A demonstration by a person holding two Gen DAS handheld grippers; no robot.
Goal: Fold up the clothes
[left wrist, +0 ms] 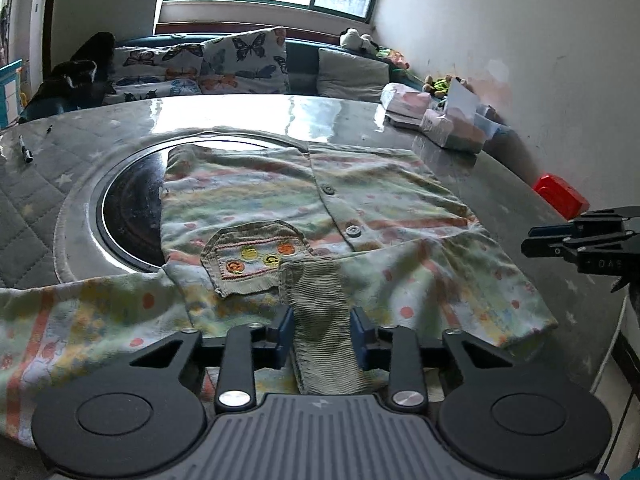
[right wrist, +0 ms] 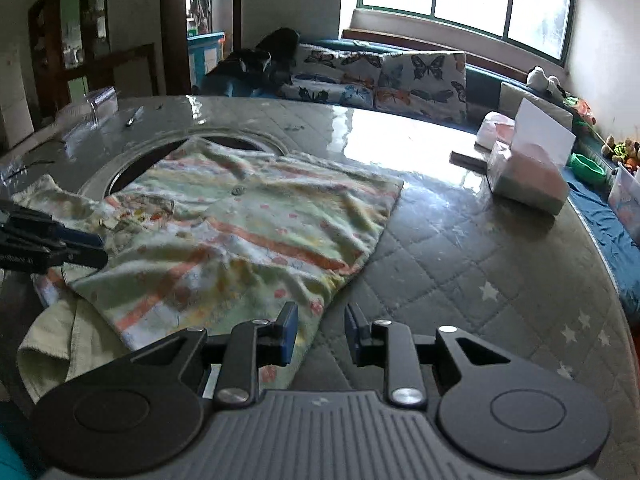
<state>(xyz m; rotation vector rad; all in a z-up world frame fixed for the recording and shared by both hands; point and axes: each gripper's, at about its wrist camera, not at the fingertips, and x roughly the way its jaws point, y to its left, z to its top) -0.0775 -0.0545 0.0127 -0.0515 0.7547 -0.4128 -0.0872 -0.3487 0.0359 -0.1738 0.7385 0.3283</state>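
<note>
While the striped shirt (left wrist: 304,208) is lying partly folded on the table (right wrist: 460,248), a sleeve crossing its front, the left tool (left wrist: 322,330) is straddling the ribbed cuff (left wrist: 316,312), grip uncertain, and the right tool (right wrist: 322,332) is hovering apart, empty, by the hem, with further folds seemingly remaining.

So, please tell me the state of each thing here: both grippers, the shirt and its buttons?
left gripper: jaws apart, green ribbed cuff between them, not clearly pinched
right gripper: open, empty
shirt: spread flat on the table, wrinkled
buttons: fastened
</note>
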